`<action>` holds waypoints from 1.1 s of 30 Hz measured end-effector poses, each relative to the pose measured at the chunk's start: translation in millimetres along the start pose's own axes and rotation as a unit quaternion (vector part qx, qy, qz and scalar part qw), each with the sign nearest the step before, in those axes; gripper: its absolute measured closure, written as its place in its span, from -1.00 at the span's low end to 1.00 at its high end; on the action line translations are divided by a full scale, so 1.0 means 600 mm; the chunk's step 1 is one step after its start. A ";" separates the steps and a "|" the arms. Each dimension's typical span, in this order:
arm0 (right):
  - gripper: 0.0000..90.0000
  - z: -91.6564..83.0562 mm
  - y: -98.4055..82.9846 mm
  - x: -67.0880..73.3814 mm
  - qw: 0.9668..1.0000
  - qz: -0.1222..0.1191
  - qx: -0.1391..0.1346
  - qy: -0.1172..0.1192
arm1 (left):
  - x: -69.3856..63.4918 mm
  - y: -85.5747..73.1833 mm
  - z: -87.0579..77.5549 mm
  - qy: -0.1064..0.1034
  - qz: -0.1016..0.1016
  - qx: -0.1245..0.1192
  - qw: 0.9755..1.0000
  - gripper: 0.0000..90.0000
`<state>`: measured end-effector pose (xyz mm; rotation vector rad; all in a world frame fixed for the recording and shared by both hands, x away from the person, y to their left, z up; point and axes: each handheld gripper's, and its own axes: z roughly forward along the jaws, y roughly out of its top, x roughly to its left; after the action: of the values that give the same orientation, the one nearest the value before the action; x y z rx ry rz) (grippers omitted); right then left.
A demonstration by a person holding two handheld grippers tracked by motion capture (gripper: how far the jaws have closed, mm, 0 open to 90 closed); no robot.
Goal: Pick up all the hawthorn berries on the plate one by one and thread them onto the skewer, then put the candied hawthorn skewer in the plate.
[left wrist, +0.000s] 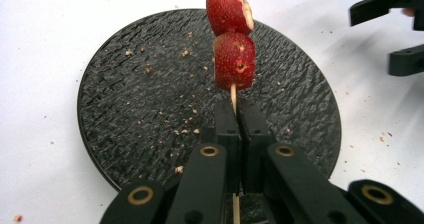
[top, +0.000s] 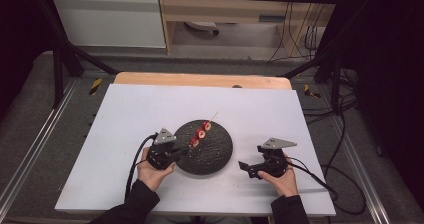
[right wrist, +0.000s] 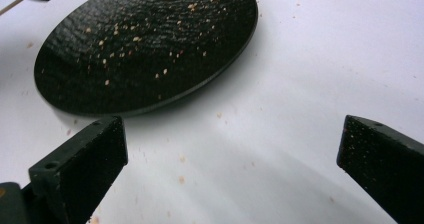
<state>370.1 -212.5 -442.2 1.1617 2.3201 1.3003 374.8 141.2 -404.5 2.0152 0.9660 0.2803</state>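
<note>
Plate (left wrist: 125, 109): round, black, rough-textured, flat on the table (top: 150, 109); scattered with pale crumbs (right wrist: 107, 44), otherwise bare. Lies directly ahead of and beneath the left jaws; ahead and to the left of the right jaws, apart from them.

Table: white top, wooden edge at the far side; loose crumbs on the white around the plate. Beyond it, grey floor, black frame rails, pale cabinets and trailing cables at the back.

Skewer (left wrist: 233, 96): thin pale wooden stick, pinched at its lower part between the left jaws, running straight out ahead of them over the plate. Bare pointed end seen past the fruit in the high view.

Fruit pieces (left wrist: 234, 59): red, glossy, threaded on the stick just beyond the jaw tips; nearest piece rounded with a small dent, next one cut to show a pale inner face. Three pieces countable from the high view (top: 201, 132).

Left gripper (top: 175, 154): jaws pressed together on the skewer stick, held by a hand in a dark sleeve.

Right gripper (top: 245, 168): jaws spread wide, nothing between them but bare table with crumbs; set off to the plate's side.
</note>
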 end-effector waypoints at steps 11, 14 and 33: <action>-0.98 -0.021 -0.030 -0.021 1.000 -0.005 0.014 -0.006 | 0.016 0.013 0.023 0.015 -0.002 0.037 0.999 0.97; -0.98 -0.025 -0.034 -0.023 1.000 -0.003 0.014 -0.009 | 0.017 0.011 0.031 0.017 -0.004 0.055 0.998 0.97; -0.98 -0.037 -0.038 -0.030 1.000 0.011 -0.002 -0.009 | 0.006 0.001 0.057 0.039 0.010 0.121 0.992 0.96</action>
<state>357.8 -245.6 -450.6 1.1962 2.2980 1.2969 395.1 122.8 -425.4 2.2489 1.0711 0.2653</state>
